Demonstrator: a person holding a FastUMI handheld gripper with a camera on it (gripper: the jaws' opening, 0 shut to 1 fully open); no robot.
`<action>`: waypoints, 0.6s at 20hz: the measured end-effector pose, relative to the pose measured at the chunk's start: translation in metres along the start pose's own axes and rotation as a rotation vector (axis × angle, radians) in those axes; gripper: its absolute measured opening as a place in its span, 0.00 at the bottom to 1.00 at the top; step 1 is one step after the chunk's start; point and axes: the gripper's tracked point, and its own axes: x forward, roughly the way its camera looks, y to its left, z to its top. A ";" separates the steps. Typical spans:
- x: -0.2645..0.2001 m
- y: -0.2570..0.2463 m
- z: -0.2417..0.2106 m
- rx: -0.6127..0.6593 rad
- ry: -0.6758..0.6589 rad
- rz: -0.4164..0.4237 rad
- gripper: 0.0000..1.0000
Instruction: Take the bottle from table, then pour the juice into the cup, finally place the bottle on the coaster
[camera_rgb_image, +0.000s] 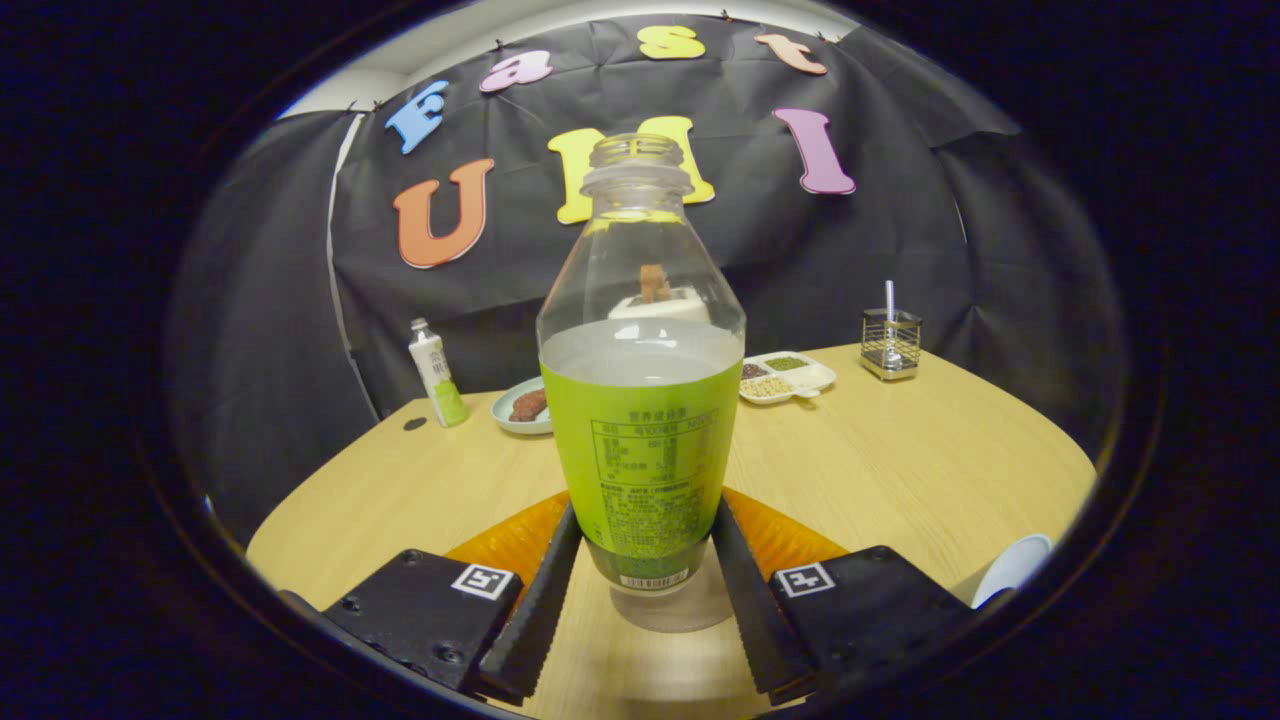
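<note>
Two black ribbed fingers of the gripper press against opposite sides of the bottle, clamping its lower body. Bottle stands upright on the round wooden table, long axis vertical, open threaded neck upward, uncapped. Clear smooth plastic; green label with small print too fine to read. An orange coaster lies just behind it. A white cup sits to the right.

Bottle fills the gap between the gripper's fingers; bare table lies open beyond it, right
</note>
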 end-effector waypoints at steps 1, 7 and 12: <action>0.006 -0.003 -0.005 0.002 0.014 -0.010 0.81; 0.018 -0.011 -0.021 -0.015 0.053 -0.049 0.81; 0.020 -0.013 -0.021 -0.046 0.053 -0.064 0.82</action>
